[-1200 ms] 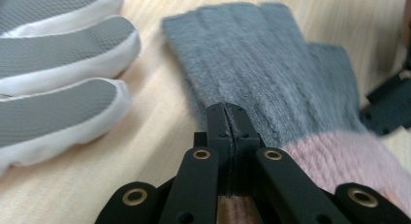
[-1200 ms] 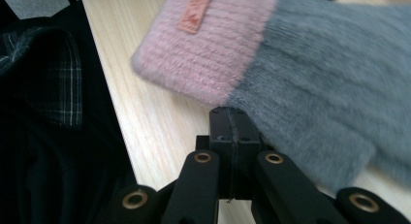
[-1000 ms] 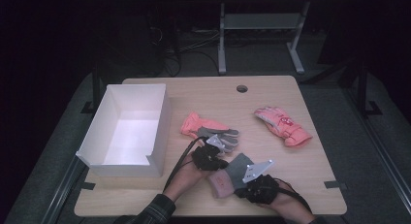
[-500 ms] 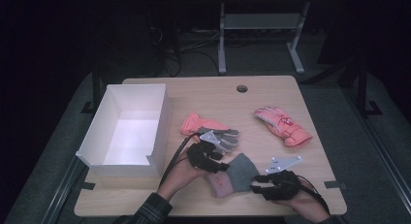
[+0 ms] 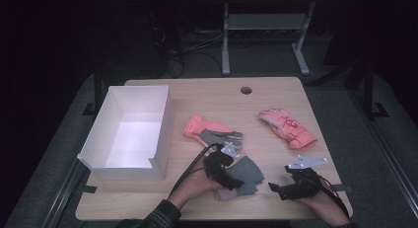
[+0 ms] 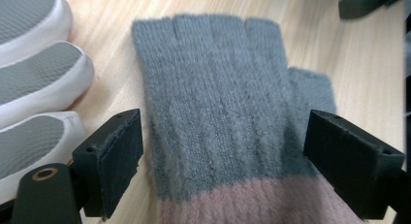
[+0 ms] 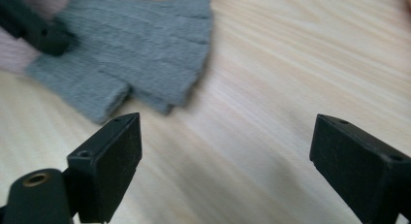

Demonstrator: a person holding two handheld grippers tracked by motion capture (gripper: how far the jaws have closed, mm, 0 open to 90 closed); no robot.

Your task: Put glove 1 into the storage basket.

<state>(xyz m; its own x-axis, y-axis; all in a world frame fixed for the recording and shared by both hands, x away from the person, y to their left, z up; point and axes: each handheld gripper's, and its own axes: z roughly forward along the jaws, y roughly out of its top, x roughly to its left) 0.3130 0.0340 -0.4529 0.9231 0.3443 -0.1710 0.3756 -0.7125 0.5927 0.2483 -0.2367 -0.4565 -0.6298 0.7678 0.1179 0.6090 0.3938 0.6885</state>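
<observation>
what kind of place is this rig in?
Probably a lab or data-collection workspace, not a home. A bare wooden table with a cable hole stands in a dark room, cables trail on the floor behind it beside a metal stand, and gloves and a white box are laid out.

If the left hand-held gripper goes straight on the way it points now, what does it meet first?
Most likely the grey knit glove: it lies flat just ahead of the left hand-held gripper, between its open jaws, which have just been opening and do not press on it.

Dim, dark-edged high view; gripper views bright, with slightly blurred edges.
</observation>
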